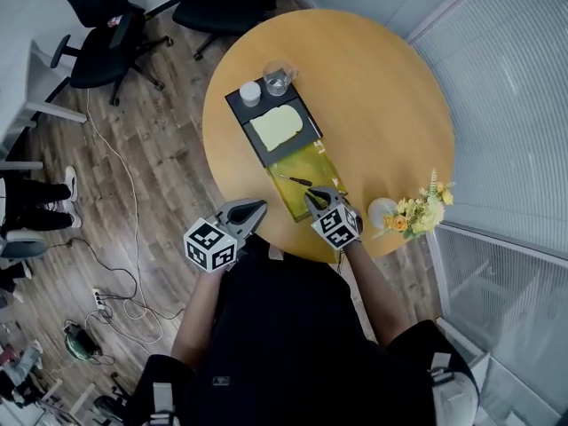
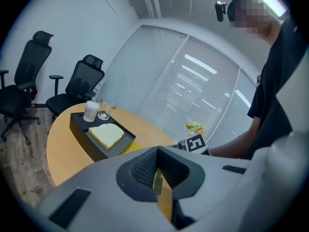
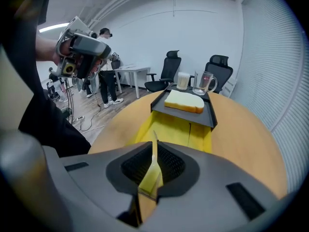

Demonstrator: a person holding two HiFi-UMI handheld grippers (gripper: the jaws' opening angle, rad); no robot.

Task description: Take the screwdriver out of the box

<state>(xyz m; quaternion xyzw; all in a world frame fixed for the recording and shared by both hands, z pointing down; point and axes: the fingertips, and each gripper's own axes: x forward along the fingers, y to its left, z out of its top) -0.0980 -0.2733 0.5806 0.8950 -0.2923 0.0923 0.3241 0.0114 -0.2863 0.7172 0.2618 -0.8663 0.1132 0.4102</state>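
Observation:
A slim dark-handled screwdriver [image 1: 294, 180] lies in the open yellow box [image 1: 312, 161] on the round wooden table [image 1: 382, 105]. My right gripper [image 1: 316, 199] is shut and empty, hovering over the near end of the box; in the right gripper view the yellow box [image 3: 176, 129] lies straight ahead of the right gripper [image 3: 153, 164], and the jaws hide the screwdriver. My left gripper [image 1: 252, 209] is shut on nothing, off the table's near edge, left of the box. The left gripper [image 2: 157, 177] points across the table, with a sliver of the yellow box [image 2: 126, 149] showing.
A black tray [image 1: 303, 110] with a pale bread-like slab [image 1: 276, 127], a white cup [image 1: 250, 92] and a glass mug [image 1: 278, 80] adjoins the box's far end. A vase of yellow flowers [image 1: 417, 215] stands at the right edge. Office chairs [image 1: 106, 25] and floor cables [image 1: 124, 300] lie to the left.

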